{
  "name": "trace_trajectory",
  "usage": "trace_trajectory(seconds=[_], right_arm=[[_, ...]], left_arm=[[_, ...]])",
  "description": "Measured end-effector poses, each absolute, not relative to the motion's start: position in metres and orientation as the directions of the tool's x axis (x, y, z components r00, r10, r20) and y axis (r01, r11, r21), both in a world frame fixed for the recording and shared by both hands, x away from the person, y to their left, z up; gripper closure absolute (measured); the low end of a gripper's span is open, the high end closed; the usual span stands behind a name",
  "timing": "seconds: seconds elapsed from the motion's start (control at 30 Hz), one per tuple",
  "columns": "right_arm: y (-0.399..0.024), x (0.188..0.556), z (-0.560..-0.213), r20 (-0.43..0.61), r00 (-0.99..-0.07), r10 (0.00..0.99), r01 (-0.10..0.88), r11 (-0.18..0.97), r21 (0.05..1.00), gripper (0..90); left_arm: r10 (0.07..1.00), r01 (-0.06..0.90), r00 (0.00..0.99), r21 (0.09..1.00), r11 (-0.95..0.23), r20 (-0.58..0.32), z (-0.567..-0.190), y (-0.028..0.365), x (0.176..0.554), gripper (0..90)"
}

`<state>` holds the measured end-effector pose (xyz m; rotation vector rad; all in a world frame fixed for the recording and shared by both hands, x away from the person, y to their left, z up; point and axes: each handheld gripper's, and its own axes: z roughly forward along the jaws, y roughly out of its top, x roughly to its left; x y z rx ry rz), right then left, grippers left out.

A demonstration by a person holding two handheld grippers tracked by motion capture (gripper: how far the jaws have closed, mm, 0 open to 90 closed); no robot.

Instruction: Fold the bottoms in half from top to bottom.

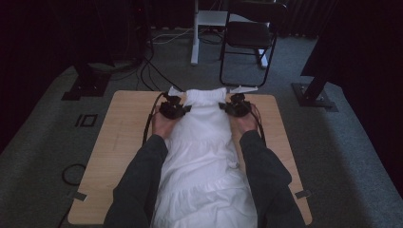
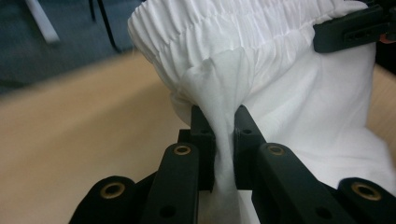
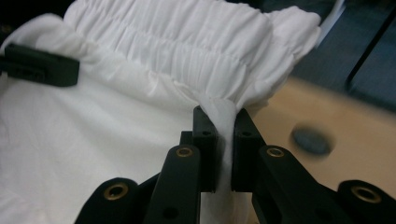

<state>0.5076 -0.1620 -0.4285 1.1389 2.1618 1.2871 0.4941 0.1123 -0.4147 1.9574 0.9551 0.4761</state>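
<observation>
High view: white garment laid lengthwise down frame centre on wooden table, gathered waistband at upper centre. Left gripper clamped on a pinch of cloth just under the elastic; right gripper likewise at opposite edge. Fabric looks light, limp, bunches readily; hold best at thicker waistband corners

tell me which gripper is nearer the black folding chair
Right. The right gripper sits at the table's far edge almost straight below the chair; the left gripper is across the white garment, farther off.
</observation>
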Motion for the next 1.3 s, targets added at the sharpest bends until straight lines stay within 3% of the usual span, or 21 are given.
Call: trace_trajectory(seconds=[0.17, 0.33, 0.63, 1.07, 1.13, 1.23, 1.3], right_arm=[[-0.159, 0.504, -0.374, 0.007, -0.594, 0.804, 0.325, 0.233, 0.917, 83.6], [-0.156, 0.501, -0.354, -0.022, -0.602, 0.798, 0.299, 0.251, 0.920, 83.5], [-0.159, 0.482, -0.366, -0.017, -0.635, 0.772, 0.323, 0.285, 0.902, 83.3], [-0.168, 0.411, -0.387, -0.021, -0.715, 0.699, 0.295, 0.328, 0.897, 82.9], [-0.170, 0.379, -0.401, -0.022, -0.747, 0.664, 0.286, 0.351, 0.892, 82.7], [-0.171, 0.365, -0.413, -0.020, -0.764, 0.645, 0.287, 0.367, 0.885, 82.6], [-0.168, 0.348, -0.440, -0.009, -0.780, 0.625, 0.317, 0.408, 0.856, 82.4]], left_arm=[[0.785, 0.354, 0.619, 0.889, -0.290, 0.010, -0.364, 0.116, 0.494, 83.2], [0.785, 0.352, 0.619, 0.887, -0.298, 0.018, -0.355, 0.118, 0.492, 82.7], [0.757, 0.356, 0.654, 0.885, -0.301, -0.005, -0.368, 0.123, 0.469, 82.3], [0.694, 0.305, 0.720, 0.896, -0.323, 0.005, -0.390, 0.132, 0.382, 82.3], [0.666, 0.316, 0.746, 0.893, -0.322, -0.024, -0.414, 0.137, 0.346, 81.9], [0.660, 0.331, 0.751, 0.882, -0.335, -0.031, -0.431, 0.139, 0.330, 81.5], [0.655, 0.388, 0.751, 0.857, -0.340, -0.080, -0.461, 0.140, 0.313, 81.5]])
